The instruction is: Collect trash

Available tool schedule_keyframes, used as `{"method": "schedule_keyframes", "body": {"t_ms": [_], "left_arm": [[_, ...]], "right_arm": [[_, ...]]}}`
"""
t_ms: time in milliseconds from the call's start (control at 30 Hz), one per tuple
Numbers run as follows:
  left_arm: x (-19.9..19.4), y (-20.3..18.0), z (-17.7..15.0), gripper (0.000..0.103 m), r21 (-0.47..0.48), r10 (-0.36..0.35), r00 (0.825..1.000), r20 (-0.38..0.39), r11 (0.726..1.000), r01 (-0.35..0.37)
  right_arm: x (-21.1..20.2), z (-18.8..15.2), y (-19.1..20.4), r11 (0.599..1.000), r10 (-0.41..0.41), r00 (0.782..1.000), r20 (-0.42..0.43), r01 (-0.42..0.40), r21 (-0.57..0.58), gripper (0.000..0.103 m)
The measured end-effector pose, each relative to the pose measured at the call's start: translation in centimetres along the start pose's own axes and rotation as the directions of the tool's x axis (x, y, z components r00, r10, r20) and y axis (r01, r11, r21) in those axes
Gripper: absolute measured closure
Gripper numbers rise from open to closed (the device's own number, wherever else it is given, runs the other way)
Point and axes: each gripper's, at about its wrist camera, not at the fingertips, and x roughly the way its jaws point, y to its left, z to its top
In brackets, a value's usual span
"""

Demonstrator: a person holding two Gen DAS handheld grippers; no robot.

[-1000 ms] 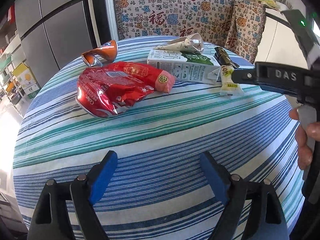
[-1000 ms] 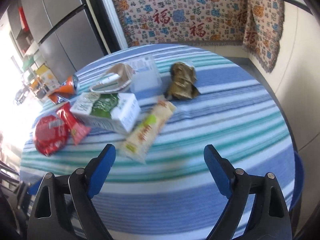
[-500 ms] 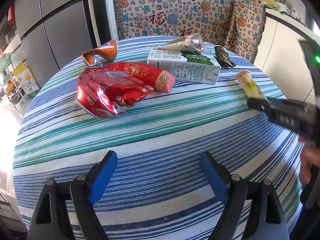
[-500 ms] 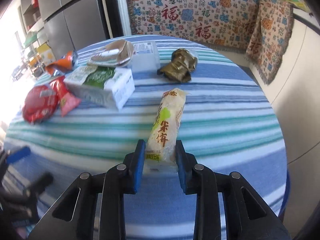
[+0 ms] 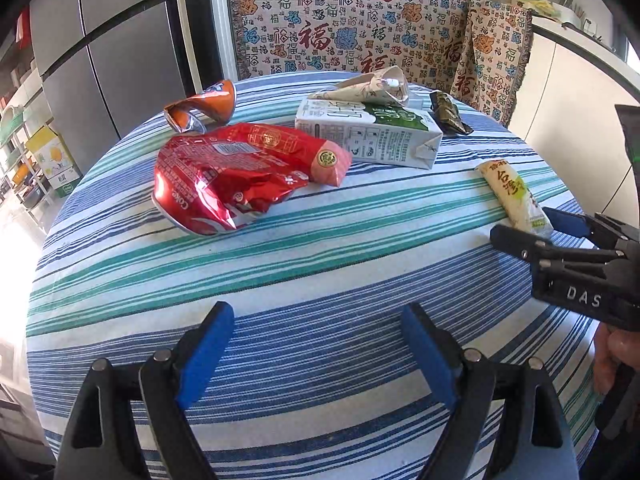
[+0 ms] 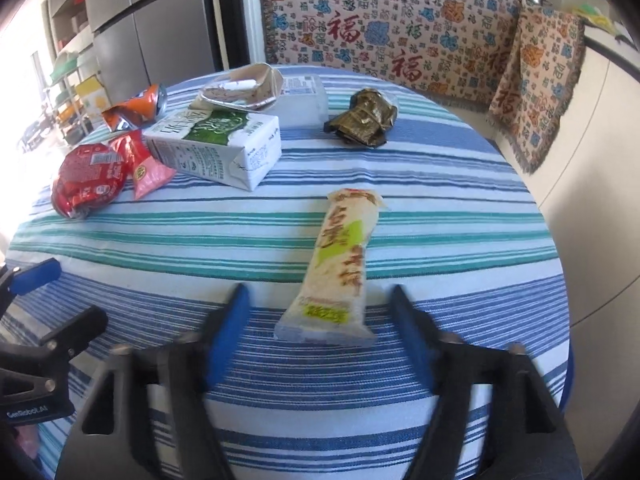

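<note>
A: What sits on the round table [image 5: 320, 264] around the rice-cracker packet [image 6: 340, 264]?

B: Toward the far edge, a white and green milk carton [image 5: 372, 136] lies on its side, with a crumpled paper cone [image 5: 368, 88] just behind it. In the right wrist view a clear plastic tub [image 6: 302, 100] shows beside the cone. A dark green crumpled wrapper [image 6: 364, 118] lies near the far right edge. On the left side, a crushed red cola can [image 5: 208, 200] touches a red snack bag [image 5: 280, 152], and a crushed orange can [image 5: 204, 106] is behind them at the far left edge.

A: Anything in the way of the packet?

B: No. Bare striped cloth surrounds it; the carton is the nearest thing, and they are apart.

A: How does the packet look?

B: Long, pale, sealed at both ends, with a green patch and red-brown characters. It lies flat near the table's right edge, its near end between the right gripper [image 6: 320, 316] fingers.

A: Is it held?

B: The blue pads stand clear on both sides, blurred; the jaws are opening, and the packet rests on the cloth.

A: And the left gripper [image 5: 318, 344]?

B: Spread wide over the near edge, with nothing between its fingers. A patterned blanket [image 5: 352, 24] hangs behind the table.
</note>
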Motion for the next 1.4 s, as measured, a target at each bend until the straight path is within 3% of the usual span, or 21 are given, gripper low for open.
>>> {"method": "schedule_keyframes", "body": {"t_ms": [67,233,633,733,833,967,1033,1167,1267,1400], "left_arm": [[0.0,0.0,0.0,0.015,0.0,0.0,1.0,0.0,1.0,0.0],[0.0,0.0,0.0,0.015,0.0,0.0,1.0,0.0,1.0,0.0],[0.2,0.2,0.2,0.012,-0.008,0.004,1.0,-0.003,1.0,-0.004],[0.1,0.8,0.4,0.013,-0.025,-0.026,1.0,-0.013,0.999,0.026],[-2.2,2.8,1.7,0.013,-0.097,-0.093,0.994,0.066,0.99,0.099],[-3.9,4.5,4.7,0.013,-0.158,-0.085,0.986,0.146,0.981,0.108],[-3.0,3.6,6.1,0.013,-0.122,-0.056,0.99,0.126,0.99,0.072],[-0.5,1.6,7.7,0.013,-0.039,0.085,0.993,0.088,0.996,-0.082],[0.9,2.4,7.4,0.013,-0.007,0.204,0.977,0.059,0.979,-0.204],[0.7,6.5,5.8,0.012,-0.056,0.198,0.98,0.007,0.979,-0.197]], "right_arm": [[0.0,-0.1,-0.2,1.0,-0.001,1.0,0.0,0.001,0.009,0.017],[0.4,0.0,-0.1,1.0,-0.008,1.0,-0.019,0.009,0.009,0.005],[0.5,-0.1,-0.1,1.0,-0.018,0.999,-0.027,0.019,0.013,0.001],[0.5,-0.1,-0.2,1.0,-0.018,0.999,-0.027,0.018,0.013,0.001],[0.5,-0.1,-0.2,1.0,-0.023,0.999,-0.027,0.023,0.012,0.001],[0.5,-0.2,-0.2,1.0,-0.023,0.999,-0.028,0.023,0.014,0.001],[0.5,-0.2,-0.1,1.0,-0.023,0.999,-0.027,0.024,0.013,0.001],[0.6,-0.2,-0.1,1.0,-0.024,0.999,-0.027,0.024,0.014,0.001],[0.5,-0.2,-0.1,1.0,-0.023,0.999,-0.027,0.024,0.014,0.001],[0.6,-0.2,-0.1,1.0,-0.023,0.999,-0.027,0.024,0.013,0.001]]}}
